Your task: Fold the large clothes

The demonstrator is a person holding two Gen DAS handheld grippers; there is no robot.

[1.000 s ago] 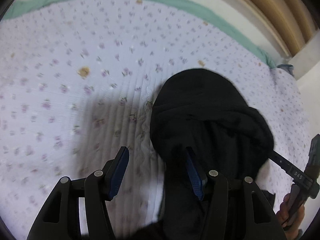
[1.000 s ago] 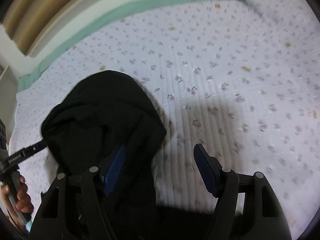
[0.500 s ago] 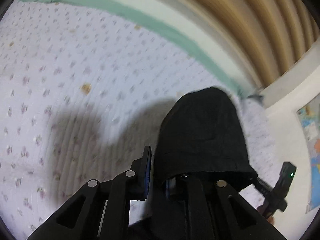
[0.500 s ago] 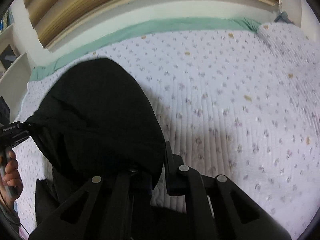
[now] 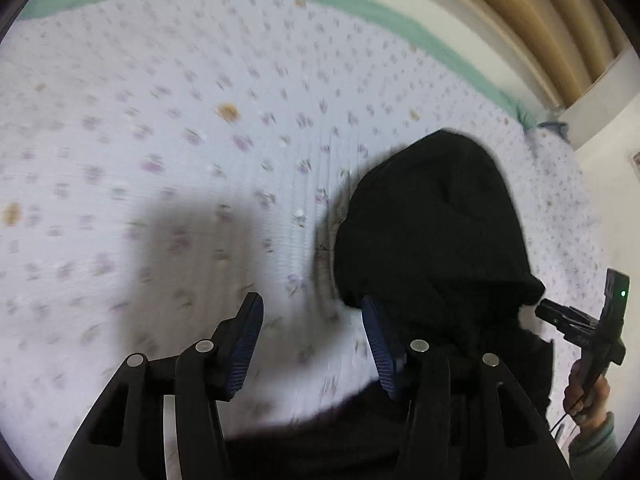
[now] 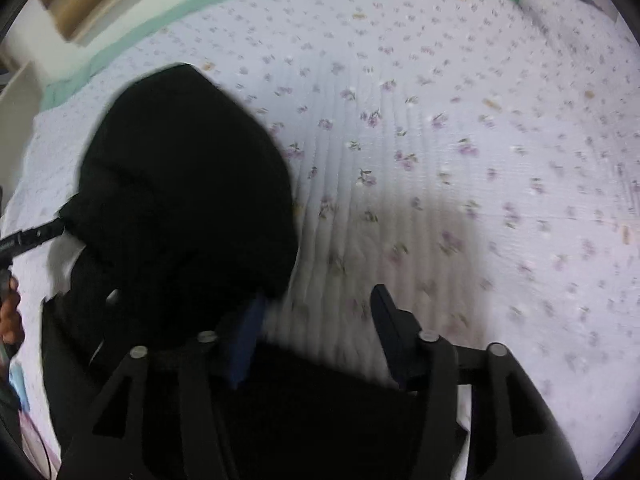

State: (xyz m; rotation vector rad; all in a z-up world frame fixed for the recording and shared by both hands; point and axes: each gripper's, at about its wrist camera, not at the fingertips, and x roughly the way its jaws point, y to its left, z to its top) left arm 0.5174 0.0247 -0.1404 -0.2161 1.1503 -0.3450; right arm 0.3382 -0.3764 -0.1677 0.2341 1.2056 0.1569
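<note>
A black hooded garment (image 5: 432, 232) lies on the floral bedspread (image 5: 160, 140), its hood rounded and its body running under both grippers. My left gripper (image 5: 312, 320) sits at the hood's left edge. Its jaws are opening, with only bedspread between them, and the right fingertip (image 5: 374, 320) is against the cloth. In the right wrist view, the hood (image 6: 188, 184) is on the left. My right gripper (image 6: 318, 312) is at its right edge, jaws opening, nothing between the pads. Each view shows the other gripper at the hood's far side: the right one (image 5: 580, 320) and the left one (image 6: 28, 238).
A green sheet edge (image 5: 360, 4) borders the bedspread at the far side, with a pale wall and wooden slats (image 5: 540, 8) behind it. A person's hand (image 5: 588, 396) holds the right gripper's handle. Open bedspread stretches to the right of the right gripper (image 6: 480, 160).
Half a second ago both grippers were shut on the hood's lower edge and holding it up. Now both have let go and the hood rests lower on the bed.
</note>
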